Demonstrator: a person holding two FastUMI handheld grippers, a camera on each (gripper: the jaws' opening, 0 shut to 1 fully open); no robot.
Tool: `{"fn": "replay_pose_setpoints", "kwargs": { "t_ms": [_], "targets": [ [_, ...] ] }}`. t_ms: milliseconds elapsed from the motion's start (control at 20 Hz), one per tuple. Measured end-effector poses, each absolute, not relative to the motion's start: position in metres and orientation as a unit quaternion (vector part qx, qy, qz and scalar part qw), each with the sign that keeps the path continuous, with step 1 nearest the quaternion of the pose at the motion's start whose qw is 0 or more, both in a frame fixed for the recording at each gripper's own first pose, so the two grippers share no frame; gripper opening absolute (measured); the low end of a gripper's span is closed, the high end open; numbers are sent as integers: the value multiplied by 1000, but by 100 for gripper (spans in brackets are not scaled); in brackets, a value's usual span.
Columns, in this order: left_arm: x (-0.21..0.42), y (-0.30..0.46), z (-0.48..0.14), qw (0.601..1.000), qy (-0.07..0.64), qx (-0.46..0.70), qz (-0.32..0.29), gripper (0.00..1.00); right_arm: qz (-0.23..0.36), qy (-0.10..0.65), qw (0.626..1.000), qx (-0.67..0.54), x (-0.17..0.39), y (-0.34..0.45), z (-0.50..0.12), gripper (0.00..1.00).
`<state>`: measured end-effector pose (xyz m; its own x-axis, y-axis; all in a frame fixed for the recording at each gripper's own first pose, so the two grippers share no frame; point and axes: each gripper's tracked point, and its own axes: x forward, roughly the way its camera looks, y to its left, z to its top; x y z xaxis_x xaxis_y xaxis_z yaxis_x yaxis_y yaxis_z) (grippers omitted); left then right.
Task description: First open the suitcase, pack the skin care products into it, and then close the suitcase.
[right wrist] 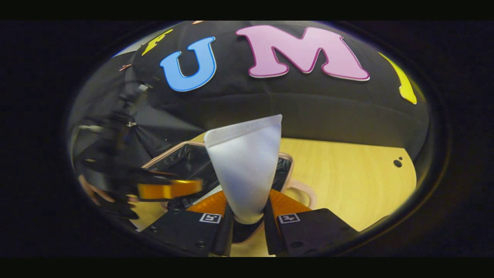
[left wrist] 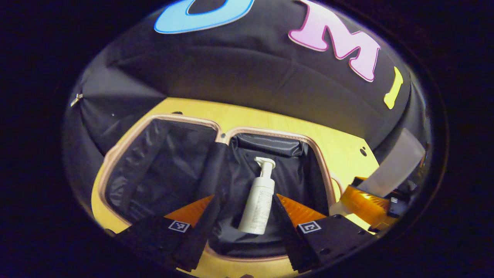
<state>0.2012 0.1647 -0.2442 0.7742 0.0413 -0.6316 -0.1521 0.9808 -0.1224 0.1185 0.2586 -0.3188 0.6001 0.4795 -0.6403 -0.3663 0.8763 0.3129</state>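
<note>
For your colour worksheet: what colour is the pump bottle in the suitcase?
White, clearest in the left gripper view: bottle in suitcase.

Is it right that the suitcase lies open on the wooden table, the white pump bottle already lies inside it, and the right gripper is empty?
Not quite. The right gripper is not empty: the right gripper view shows it shut on a frosted tube. The rest holds: the left gripper view shows the suitcase open on the wooden table, with the pump bottle lying inside.
</note>
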Motion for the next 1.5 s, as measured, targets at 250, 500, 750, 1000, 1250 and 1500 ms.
{"fn": "replay_pose_setpoints", "kwargs": {
  "t_ms": [250, 500, 750, 1000, 1250, 1500],
  "targets": [
    [118, 214, -161, 954, 266, -116, 73, 86, 195, 462, 861, 84, 116, 288, -358, 39],
    [73, 278, -124, 949, 257, -163, 82, 88, 153, 513, 843, 42, 111, 298, -396, 39],
    [51, 304, -108, 946, 259, -168, 100, 88, 92, 560, 823, 28, 111, 291, -414, 30],
    [57, 322, -106, 948, 261, -155, 99, 88, 82, 554, 828, 20, 117, 296, -402, 53],
    [99, 369, -160, 944, 280, -136, 110, 93, 87, 491, 866, 23, 129, 289, -348, 89],
    [172, 430, -229, 942, 289, -133, 109, 96, 93, 417, 904, 20, 125, 267, -274, 99]
  ]
}}
